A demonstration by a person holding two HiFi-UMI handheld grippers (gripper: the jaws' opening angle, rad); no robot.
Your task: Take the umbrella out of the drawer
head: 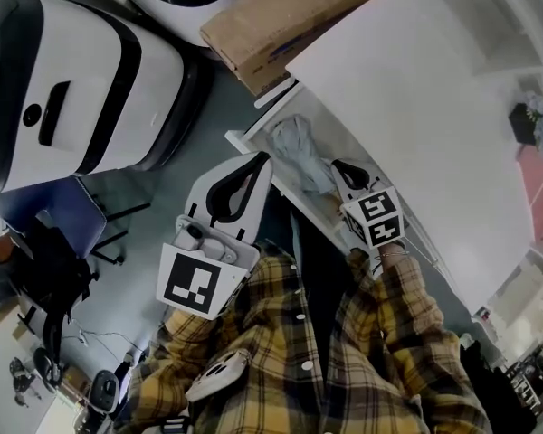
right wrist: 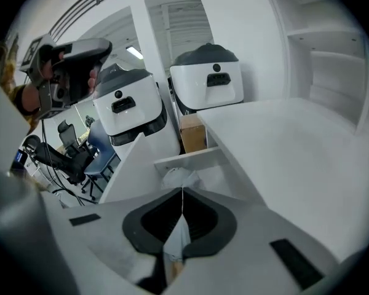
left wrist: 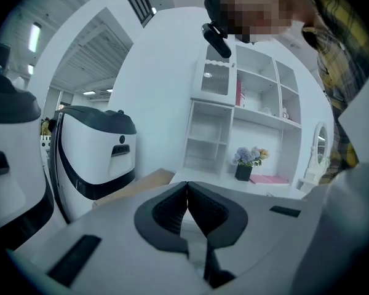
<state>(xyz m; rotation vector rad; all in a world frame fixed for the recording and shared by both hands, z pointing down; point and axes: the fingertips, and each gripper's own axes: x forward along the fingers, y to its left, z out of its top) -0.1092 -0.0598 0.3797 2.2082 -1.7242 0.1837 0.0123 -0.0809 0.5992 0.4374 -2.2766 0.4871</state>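
Head cam: sits on the person's head and faces steeply down. Left gripper [head: 261, 157] is at centre, right gripper [head: 342, 166] just to its 3 o'clock, both close.

Left gripper cam: sits behind its own jaws and faces roughly level across the desk top [left wrist: 224, 178] to the shelf unit [left wrist: 246, 103], far off at 1 o'clock.

Right gripper cam: tilts down over its jaws into the open drawer [right wrist: 188, 160], which is near.

Shared: cardboard box [head: 281, 16] and white machines [head: 81, 80] show in all three views. The drawer shows only in the head and right gripper views. The right gripper cam also catches the left gripper at 10 o'clock.
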